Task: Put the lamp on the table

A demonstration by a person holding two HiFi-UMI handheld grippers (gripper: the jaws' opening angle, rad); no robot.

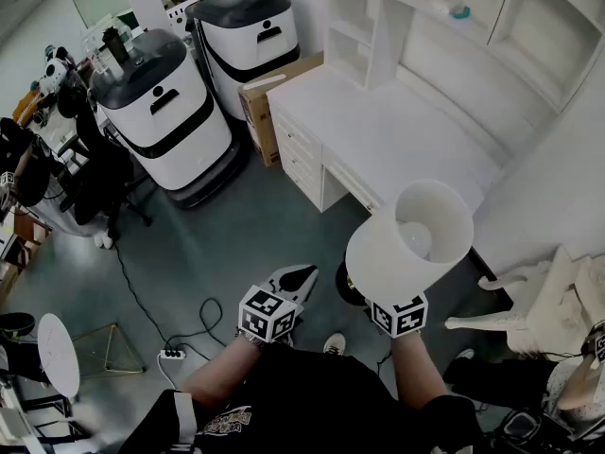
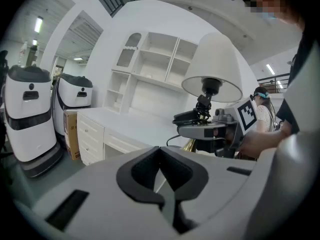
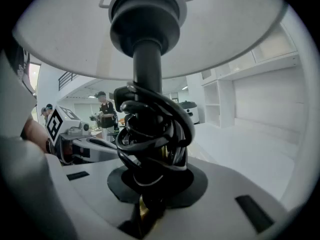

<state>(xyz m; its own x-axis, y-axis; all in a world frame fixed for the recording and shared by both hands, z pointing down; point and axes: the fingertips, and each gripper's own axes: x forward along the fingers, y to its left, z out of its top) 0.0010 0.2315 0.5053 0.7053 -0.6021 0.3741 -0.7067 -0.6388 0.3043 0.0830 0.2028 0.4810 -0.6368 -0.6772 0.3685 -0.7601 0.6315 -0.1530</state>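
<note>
The lamp has a white shade (image 1: 411, 239) and a black neck (image 3: 147, 59) with a black cord (image 3: 150, 129) coiled round it. My right gripper (image 3: 149, 206) is shut on the lamp's stem below the coil and holds the lamp upright in the air, in front of the white table (image 1: 378, 130). In the head view the shade hides the right jaws; only the marker cube (image 1: 398, 316) shows. The left gripper (image 1: 301, 277) hangs to the lamp's left, shut and holding nothing. From the left gripper view the lamp (image 2: 212, 66) and the right gripper (image 2: 192, 121) appear at right.
Two white and black robot units (image 1: 165, 116) stand on the floor to the left of the table, with a cardboard box (image 1: 269, 97) between them and the table. White shelves (image 1: 444, 17) rise behind the table. A power strip (image 1: 171, 355) with cables lies on the floor.
</note>
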